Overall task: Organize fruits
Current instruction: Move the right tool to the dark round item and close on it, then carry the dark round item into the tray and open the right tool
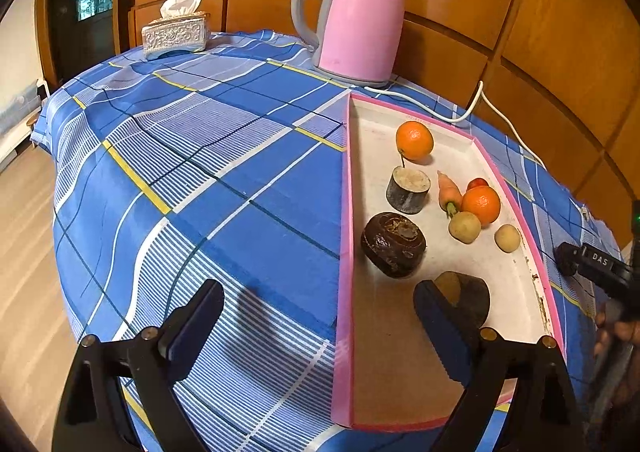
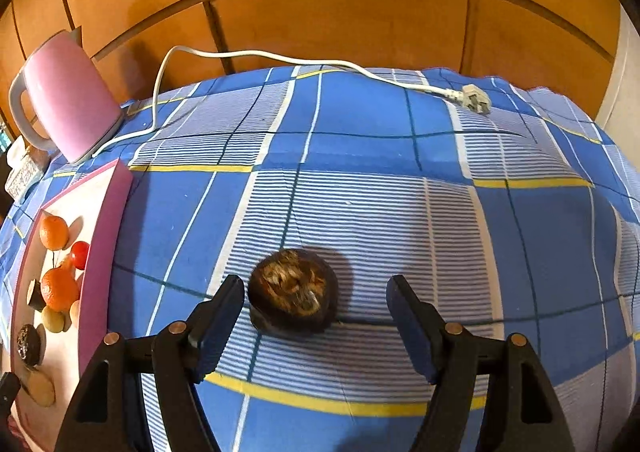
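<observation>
While the left claw (image 1: 318, 326) hangs with its jaws spread wide and empty over the near edge of the pink-rimmed tray (image 1: 346, 252), the tray carries two oranges (image 1: 414, 140), a carrot (image 1: 449, 189) and some dark round fruits (image 1: 393, 245). Farther right, on the checked tabletop (image 2: 380, 212), a dark hairy fruit (image 2: 293, 291) lies outside the tray, between the parted, empty jaws of the right claw (image 2: 316, 322).
</observation>
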